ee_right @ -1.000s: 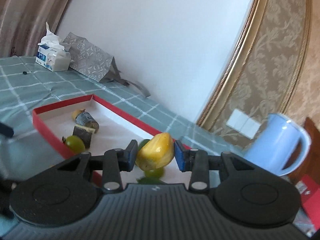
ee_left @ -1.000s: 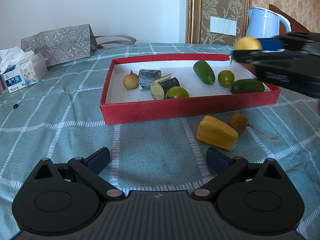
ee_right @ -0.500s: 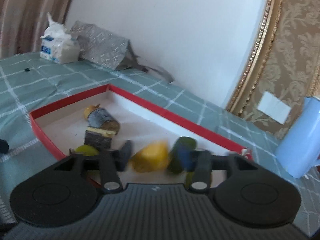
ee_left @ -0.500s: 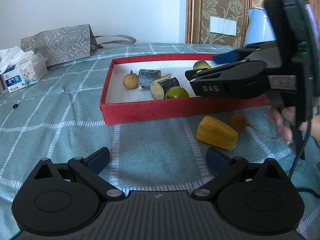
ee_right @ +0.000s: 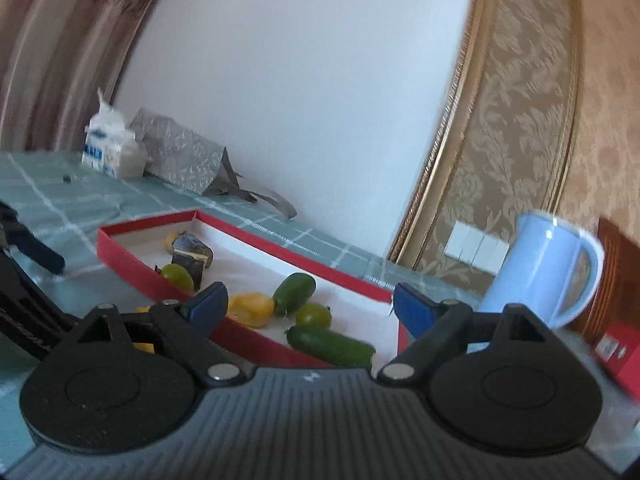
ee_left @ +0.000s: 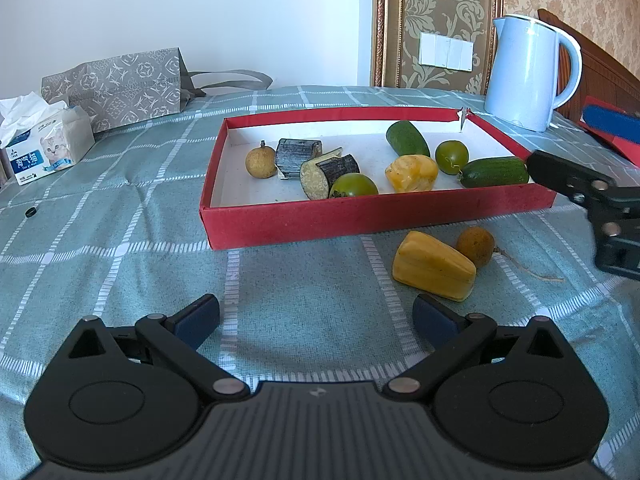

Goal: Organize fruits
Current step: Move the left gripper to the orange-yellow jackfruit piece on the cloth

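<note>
Remaining targets: yellow wedge (ee_left: 434, 266) and brown round fruit (ee_left: 475, 241), touching, on checked cloth just outside red box (ee_left: 376, 216) near wall. Wedge lies just ahead-right of my left tongs (ee_left: 316, 316), long axis slanting left-far to right-near. Left tongs nearer, wide open, empty, tilted down. Right tongs (ee_right: 310, 300) at box right end, jaws opening, nothing between; yellow chunk (ee_left: 412, 172) lies in box.

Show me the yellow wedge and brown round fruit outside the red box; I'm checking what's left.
yellow wedge (ee_left: 434, 266): left wrist view, middle of its top face.
brown round fruit (ee_left: 475, 245): left wrist view, centre of its skin.
red box (ee_left: 360, 216): left wrist view, near wall.
</note>
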`<act>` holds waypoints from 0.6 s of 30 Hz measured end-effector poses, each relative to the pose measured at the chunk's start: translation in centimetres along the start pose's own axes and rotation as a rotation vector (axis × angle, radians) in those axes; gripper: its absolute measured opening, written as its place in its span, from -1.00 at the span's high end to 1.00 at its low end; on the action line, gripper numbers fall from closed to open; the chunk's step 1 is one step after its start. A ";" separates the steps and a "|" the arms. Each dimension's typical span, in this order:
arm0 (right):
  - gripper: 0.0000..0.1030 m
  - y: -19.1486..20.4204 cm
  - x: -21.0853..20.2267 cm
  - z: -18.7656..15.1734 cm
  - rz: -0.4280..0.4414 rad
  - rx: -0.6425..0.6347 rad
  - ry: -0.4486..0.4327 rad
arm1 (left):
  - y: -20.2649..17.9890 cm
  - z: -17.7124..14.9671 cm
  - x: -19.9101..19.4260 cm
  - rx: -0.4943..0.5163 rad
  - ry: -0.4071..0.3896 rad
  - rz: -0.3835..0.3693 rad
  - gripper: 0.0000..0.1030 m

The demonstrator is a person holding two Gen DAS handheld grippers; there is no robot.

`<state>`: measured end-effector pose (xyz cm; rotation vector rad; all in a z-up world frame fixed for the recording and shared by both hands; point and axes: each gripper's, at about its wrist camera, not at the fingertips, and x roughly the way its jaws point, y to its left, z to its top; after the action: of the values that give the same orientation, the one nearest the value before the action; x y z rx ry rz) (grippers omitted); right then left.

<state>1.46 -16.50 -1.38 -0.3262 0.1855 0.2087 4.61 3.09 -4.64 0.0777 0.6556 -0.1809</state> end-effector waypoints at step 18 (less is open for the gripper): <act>-0.93 -4.7 2.3 -2.3 0.064 0.322 0.191 | -1.7 -0.3 -1.7 0.042 -0.098 -0.067 -1.00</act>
<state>4.47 -21.23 -2.63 -0.0189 0.4133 0.2068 2.74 1.69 -3.85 0.0871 0.5572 -0.2619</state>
